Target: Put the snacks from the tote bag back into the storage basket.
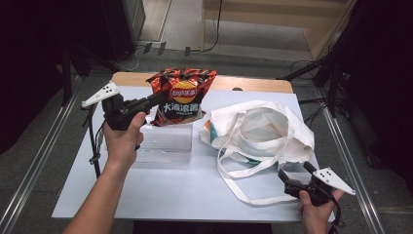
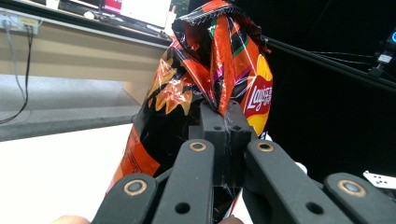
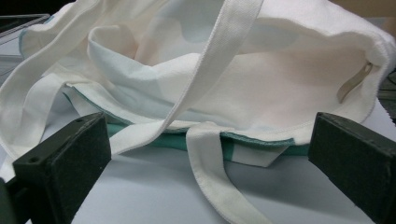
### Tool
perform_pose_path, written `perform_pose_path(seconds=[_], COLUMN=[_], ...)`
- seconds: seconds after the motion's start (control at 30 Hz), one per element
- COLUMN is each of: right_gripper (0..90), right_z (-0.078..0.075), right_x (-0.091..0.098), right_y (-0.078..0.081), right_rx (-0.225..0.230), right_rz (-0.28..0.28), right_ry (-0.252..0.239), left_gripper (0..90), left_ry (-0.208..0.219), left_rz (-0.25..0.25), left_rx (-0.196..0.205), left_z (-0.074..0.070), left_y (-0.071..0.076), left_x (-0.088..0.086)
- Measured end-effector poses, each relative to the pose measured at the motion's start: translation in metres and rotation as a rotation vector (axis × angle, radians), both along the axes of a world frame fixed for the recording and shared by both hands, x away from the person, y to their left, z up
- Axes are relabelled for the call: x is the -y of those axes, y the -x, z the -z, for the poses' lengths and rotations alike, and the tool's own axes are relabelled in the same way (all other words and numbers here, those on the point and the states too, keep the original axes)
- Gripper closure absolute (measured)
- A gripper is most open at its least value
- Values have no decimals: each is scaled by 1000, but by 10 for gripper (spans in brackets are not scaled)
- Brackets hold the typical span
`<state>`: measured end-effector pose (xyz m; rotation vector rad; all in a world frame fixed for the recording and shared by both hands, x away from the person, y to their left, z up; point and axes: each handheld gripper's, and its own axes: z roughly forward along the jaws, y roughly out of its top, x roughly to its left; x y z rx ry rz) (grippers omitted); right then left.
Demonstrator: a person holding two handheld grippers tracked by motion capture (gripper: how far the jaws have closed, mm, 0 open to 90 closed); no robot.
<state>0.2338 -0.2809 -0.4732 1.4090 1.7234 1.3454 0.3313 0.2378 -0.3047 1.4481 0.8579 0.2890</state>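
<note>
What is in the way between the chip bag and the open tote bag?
Nothing visible blocks it. The left gripper holds the chip bag above the clear box; only bare table lies between it and the tote bag, whose mouth gapes open.

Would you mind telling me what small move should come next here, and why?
Probably carry the Lay's chip bag toward the white tote bag: the left gripper is clamped on a fold of it, and the right gripper waits open at the tote's gaping mouth.
</note>
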Motion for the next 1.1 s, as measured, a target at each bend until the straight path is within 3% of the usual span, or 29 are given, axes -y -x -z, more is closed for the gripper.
perform_pose_path(seconds=[0.13, 0.67, 0.9, 1.03, 1.1], right_gripper=[0, 0, 0, 0, 0], right_z=[1, 2, 3, 3, 3], right_x=[-1, -2, -2, -2, -2], right_y=[-1, -1, -1, -1, -1], right_rx=[-3, -4, -6, -5, -6], right_rz=[1, 1, 1, 2, 4], right_ry=[8, 9, 8, 9, 8], left_gripper=[900, 900, 900, 900, 900], left_ry=[13, -18, -27, -23, -47], left_rz=[-15, -40, -45, -59, -89], left_rx=[-9, -39, -96, -168, -187], left_z=[3, 24, 52, 75, 83], left_y=[2, 6, -3, -9, -9], left_x=[-12, -46, -59, -67, -69])
